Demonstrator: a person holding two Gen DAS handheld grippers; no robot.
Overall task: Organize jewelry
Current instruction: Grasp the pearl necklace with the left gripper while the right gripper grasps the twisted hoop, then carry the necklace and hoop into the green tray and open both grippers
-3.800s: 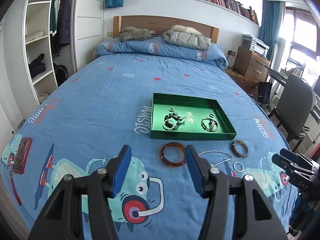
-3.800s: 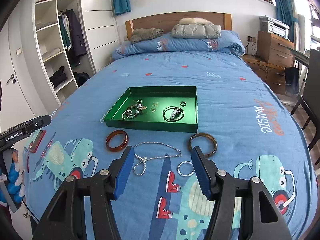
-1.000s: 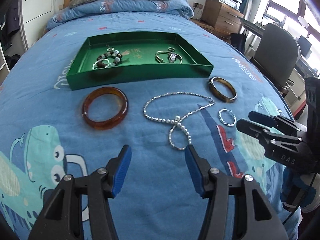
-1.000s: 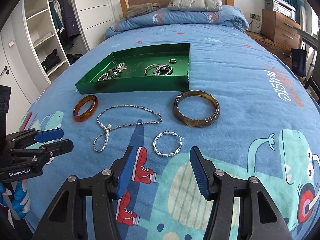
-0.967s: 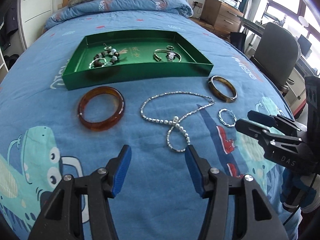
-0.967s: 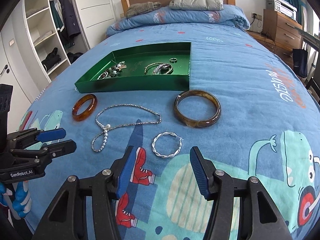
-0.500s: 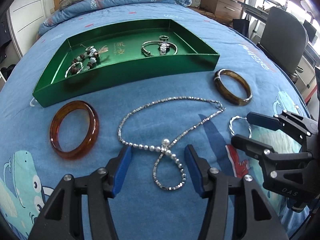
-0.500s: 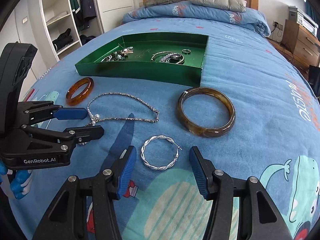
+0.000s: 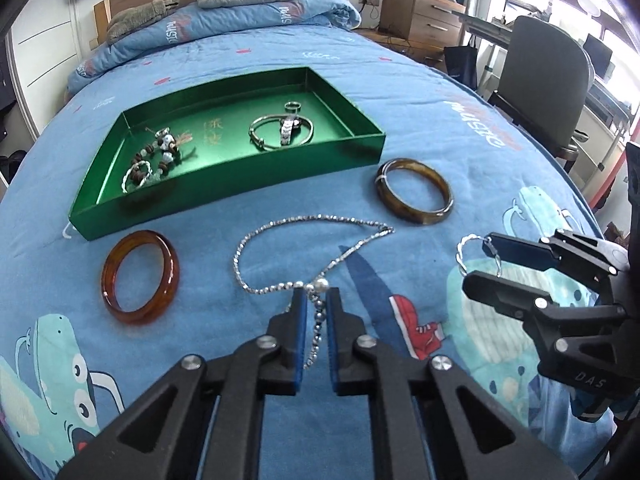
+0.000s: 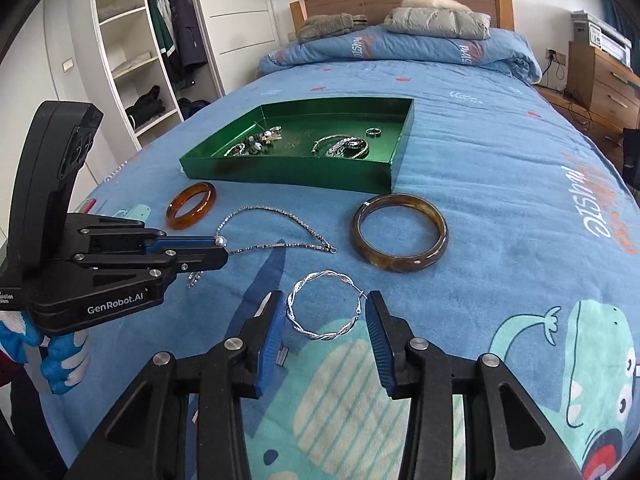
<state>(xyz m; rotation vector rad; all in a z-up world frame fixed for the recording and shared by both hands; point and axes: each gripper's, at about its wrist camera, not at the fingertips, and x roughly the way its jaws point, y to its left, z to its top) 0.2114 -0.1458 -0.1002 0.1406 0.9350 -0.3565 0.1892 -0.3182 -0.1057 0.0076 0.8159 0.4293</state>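
Note:
A green tray [image 9: 224, 204] [image 10: 288, 176] lies on the blue bedspread and holds several pieces of jewelry. In front of it lie an amber bangle [image 9: 172, 272] [image 10: 208, 200], a silver necklace [image 9: 320, 217] [image 10: 280, 245], a brown bangle [image 9: 416, 216] [image 10: 400, 262] and a twisted silver hoop [image 10: 320, 334] [image 9: 462, 252]. My left gripper [image 9: 316, 296] [image 10: 222, 248] is shut on the necklace's pearl strand. My right gripper [image 10: 325, 300] [image 9: 480, 260] straddles the hoop. Its jaws are closing, and its pads stand just outside the hoop's rim.
In the tray are a bead bracelet [image 9: 160, 152], a silver bangle with a watch [image 9: 280, 132] and a ring [image 9: 293, 106]. Folded quilts sit at the headboard [image 10: 436, 20]. A chair [image 9: 540, 80] and drawers [image 9: 424, 16] stand right of the bed, open shelves [image 10: 132, 68] left.
The left gripper came forward over the necklace and shut on its pearl strand. The right gripper moved in over the hoop and its jaws narrowed around it.

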